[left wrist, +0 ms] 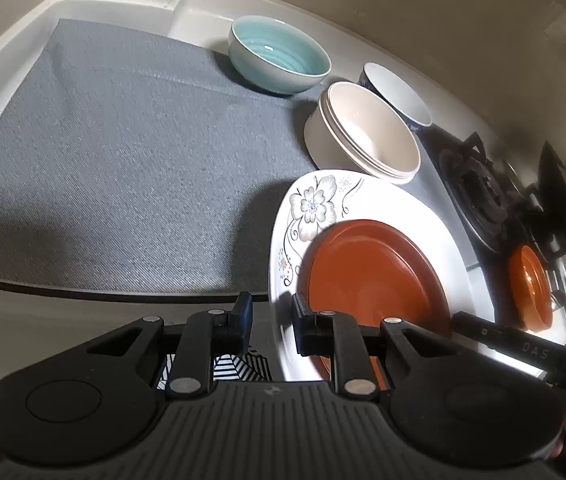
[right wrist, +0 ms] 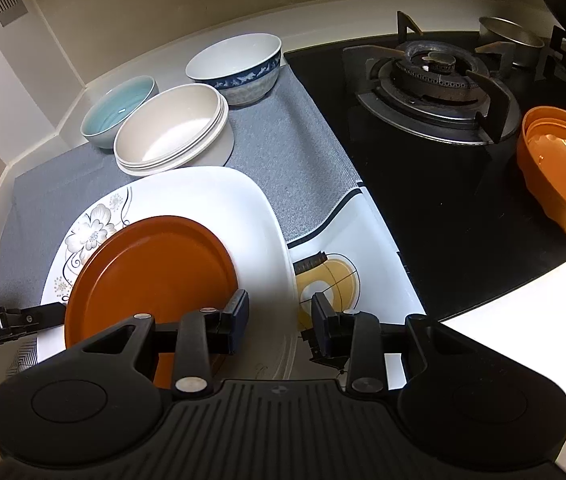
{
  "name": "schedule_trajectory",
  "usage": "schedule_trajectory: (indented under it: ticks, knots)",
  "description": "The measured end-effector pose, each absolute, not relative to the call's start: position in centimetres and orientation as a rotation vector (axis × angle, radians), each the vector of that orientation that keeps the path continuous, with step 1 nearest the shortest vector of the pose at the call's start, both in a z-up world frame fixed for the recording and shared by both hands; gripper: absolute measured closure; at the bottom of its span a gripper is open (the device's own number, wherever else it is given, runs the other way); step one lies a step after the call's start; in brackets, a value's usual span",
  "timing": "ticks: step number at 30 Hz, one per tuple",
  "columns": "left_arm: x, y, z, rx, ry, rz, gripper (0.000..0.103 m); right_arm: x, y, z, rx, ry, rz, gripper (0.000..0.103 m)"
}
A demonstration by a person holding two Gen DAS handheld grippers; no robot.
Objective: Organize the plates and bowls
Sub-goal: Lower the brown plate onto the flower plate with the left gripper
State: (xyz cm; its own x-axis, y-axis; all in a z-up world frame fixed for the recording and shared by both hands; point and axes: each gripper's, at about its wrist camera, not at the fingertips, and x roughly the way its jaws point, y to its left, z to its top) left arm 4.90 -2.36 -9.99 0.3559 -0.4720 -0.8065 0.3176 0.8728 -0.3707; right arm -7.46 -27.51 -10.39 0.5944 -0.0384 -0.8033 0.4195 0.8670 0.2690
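A white square plate (left wrist: 315, 200) (right wrist: 203, 188) with a flower print lies on the grey mat (left wrist: 123, 160) (right wrist: 283, 148), and a brown plate (left wrist: 371, 272) (right wrist: 151, 272) rests on it. My left gripper (left wrist: 273, 318) straddles the white plate's left rim; its pads stand apart from the rim. My right gripper (right wrist: 280, 314) straddles the right rim, one finger over the plate and one outside, with gaps showing. Behind stand a teal bowl (left wrist: 279, 56) (right wrist: 117, 110), stacked cream bowls (left wrist: 367, 132) (right wrist: 171, 128) and a blue-patterned bowl (left wrist: 399, 92) (right wrist: 239, 64).
A gas stove (right wrist: 431, 76) fills the right side, with an orange bowl (right wrist: 563, 176) on its glass top and a steel pot (right wrist: 511, 40) behind. Walls close the counter at the back and left. Bare mat stretches to the left of the plates.
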Motion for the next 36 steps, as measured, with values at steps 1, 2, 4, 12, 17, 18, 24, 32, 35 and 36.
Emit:
schedule_trajectory:
  ticks: [1,2,4,12,17,18,24,32,35,36]
  knots:
    - [4.9,-2.4,-10.0,-0.163,1.097,-0.513,0.081,-7.5,-27.5,-10.4,0.467,0.903,-0.276,0.066]
    - [4.9,-2.4,-10.1,-0.164,1.099,-0.514,0.081,-7.5,-27.6,-10.4,0.469,0.903,-0.275,0.066]
    - [5.0,-2.5,-10.1,-0.165,1.103,-0.517,0.081,-7.5,-27.6,-10.5,0.469,0.905,-0.272,0.066]
    - [5.2,-2.5,-10.3,-0.179,1.123,-0.530,0.081,-7.2,-28.0,-10.9,0.468,0.935,-0.279,0.066]
    - [5.2,-2.5,-10.4,-0.188,1.125,-0.541,0.085,-7.1,-28.1,-11.0,0.488,0.937,-0.255,0.073]
    - [5.2,-2.6,-10.4,-0.186,1.125,-0.541,0.085,-7.0,-28.0,-10.9,0.486,0.936,-0.252,0.074]
    - [5.1,-2.4,-10.3,-0.183,1.123,-0.542,0.086,-7.2,-28.1,-10.9,0.490,0.919,-0.242,0.080]
    - [5.7,1.2,-9.8,-0.201,1.109,-0.461,0.087,-6.4,-26.0,-10.6,0.473,0.912,-0.170,0.082]
    - [6.8,3.7,-9.3,-0.195,1.060,-0.386,0.089,-4.5,-23.8,-10.4,0.442,0.924,-0.120,0.082]
    - [7.4,4.6,-9.3,-0.200,1.051,-0.357,0.090,-3.5,-22.9,-10.4,0.428,0.930,-0.102,0.082]
